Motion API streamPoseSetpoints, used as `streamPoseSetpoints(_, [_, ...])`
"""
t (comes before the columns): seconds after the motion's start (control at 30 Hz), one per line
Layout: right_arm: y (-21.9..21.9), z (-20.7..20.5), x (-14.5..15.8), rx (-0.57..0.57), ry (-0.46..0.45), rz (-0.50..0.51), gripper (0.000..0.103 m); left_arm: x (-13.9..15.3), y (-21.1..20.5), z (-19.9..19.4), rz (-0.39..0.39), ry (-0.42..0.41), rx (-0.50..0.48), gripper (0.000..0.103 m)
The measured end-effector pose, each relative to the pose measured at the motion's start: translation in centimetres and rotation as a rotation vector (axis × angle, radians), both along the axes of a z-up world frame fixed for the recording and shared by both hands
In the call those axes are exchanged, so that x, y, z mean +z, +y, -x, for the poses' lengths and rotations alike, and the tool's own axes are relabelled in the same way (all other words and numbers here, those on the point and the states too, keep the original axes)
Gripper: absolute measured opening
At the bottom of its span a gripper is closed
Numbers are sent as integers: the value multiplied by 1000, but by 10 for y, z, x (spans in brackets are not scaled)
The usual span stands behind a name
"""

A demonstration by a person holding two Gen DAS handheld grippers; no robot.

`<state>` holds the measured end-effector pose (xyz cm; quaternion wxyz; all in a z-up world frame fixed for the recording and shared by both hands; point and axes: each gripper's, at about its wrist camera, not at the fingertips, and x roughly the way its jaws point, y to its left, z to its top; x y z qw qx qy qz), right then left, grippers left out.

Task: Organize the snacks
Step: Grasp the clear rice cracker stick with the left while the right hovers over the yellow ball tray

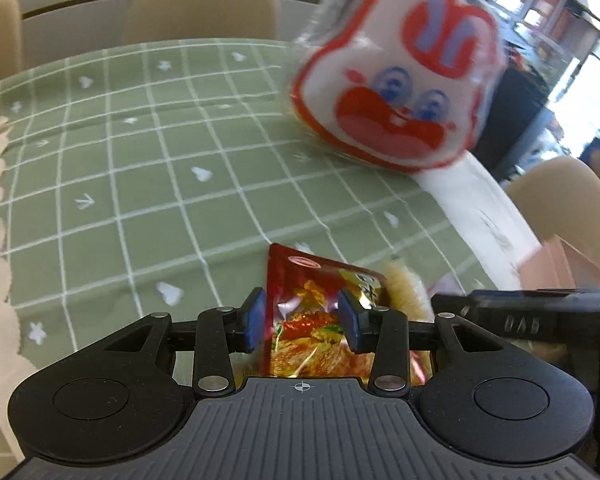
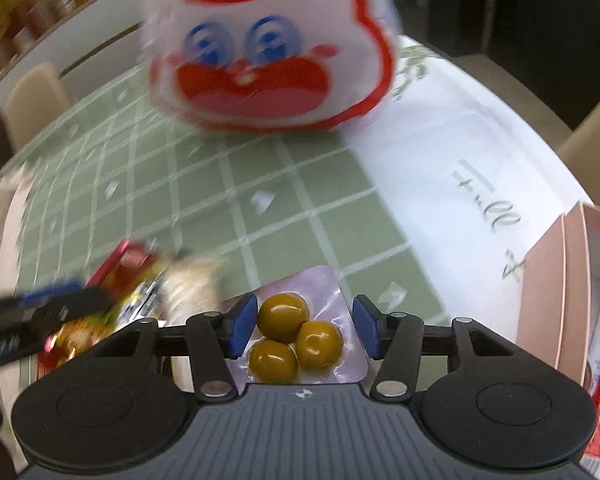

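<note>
A: Checking the left gripper [image 1: 302, 320] first. Blue pads sit on either side of a red foil snack packet [image 1: 312, 320], which stands between the jaws over the green checked tablecloth [image 1: 140, 160]. Pads look to be touching the foil; I judge it gripped at mid opening.

B: Handling note: crinkled foil, light, soft, probably slippery. Best held across the flat body, not the sealed corner.

A: Right gripper [image 2: 304, 330] straddles a sealed pack of three green olives [image 2: 296, 332]. A gap shows between each pad and the pack, so the jaws stand part open, not pressing.

B: That film is thin and glossy; the olives are firm lumps. I would close on the flat film margin or squarely across the fruit, gently.

A: Pink box [image 2: 556, 280] stands at right, near the olives, with packets inside. The rabbit-face bag [image 2: 268, 60] is farther back, blurred.
</note>
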<state>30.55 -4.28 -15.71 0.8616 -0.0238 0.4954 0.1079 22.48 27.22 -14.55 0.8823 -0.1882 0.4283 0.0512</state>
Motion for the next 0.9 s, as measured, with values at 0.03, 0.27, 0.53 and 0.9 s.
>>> streamPoseSetpoints(0.03, [0,9,0,16,5,1,52,0,-2,5,23,-3,-14,44])
streamPoseSetpoints(0.27, [-7,80,3,77,47,30,51,28,-25,34,-8,-110,-73,43])
streamPoseSetpoints(0.53, [-38,159,14,40,13,45,50,36,-100,59,25,-47,-334,43])
streamPoseSetpoints(0.9, [-108,216,11,-139,-36,54,51,12,-185,113,-86,55,-596,43])
